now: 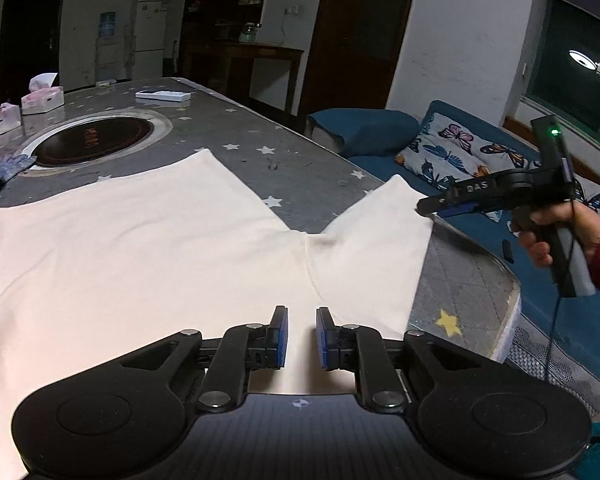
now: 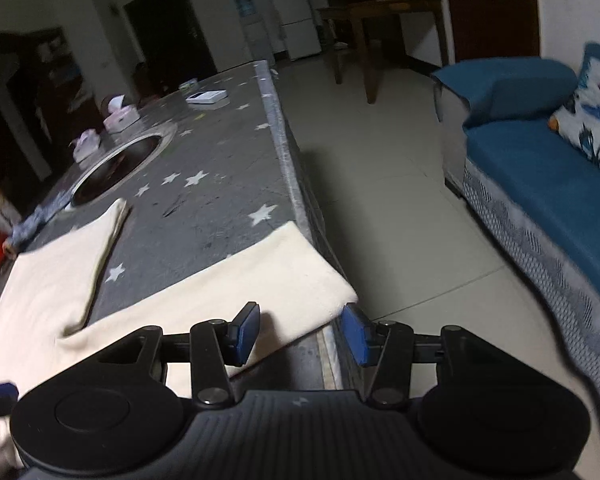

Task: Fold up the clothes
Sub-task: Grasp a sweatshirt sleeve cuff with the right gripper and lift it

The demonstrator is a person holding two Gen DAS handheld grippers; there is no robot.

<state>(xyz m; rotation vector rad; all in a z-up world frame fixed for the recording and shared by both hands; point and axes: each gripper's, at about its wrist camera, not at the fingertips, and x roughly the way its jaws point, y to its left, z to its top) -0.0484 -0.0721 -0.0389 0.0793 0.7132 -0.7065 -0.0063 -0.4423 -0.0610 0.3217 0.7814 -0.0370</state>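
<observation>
A cream-white garment (image 1: 148, 248) lies spread flat on the grey star-patterned table (image 1: 236, 136), with two leg-like parts pointing away. My left gripper (image 1: 302, 336) hovers over its near edge, jaws slightly apart with nothing between them. My right gripper (image 1: 424, 207) is seen from the side at the right leg's (image 1: 380, 248) outer corner by the table edge. In the right wrist view the right gripper (image 2: 304, 334) is open, its jaws either side of that cloth corner (image 2: 320, 296), which lies at the table's edge.
A round inset cooktop (image 1: 94, 140) sits mid-table. Tissue boxes (image 1: 42, 98) and a white device (image 1: 162, 95) lie at the far end. A blue-white glove (image 1: 0, 174) lies at the left. A blue sofa (image 1: 480, 184) with a butterfly cushion stands to the right across tiled floor (image 2: 400, 200).
</observation>
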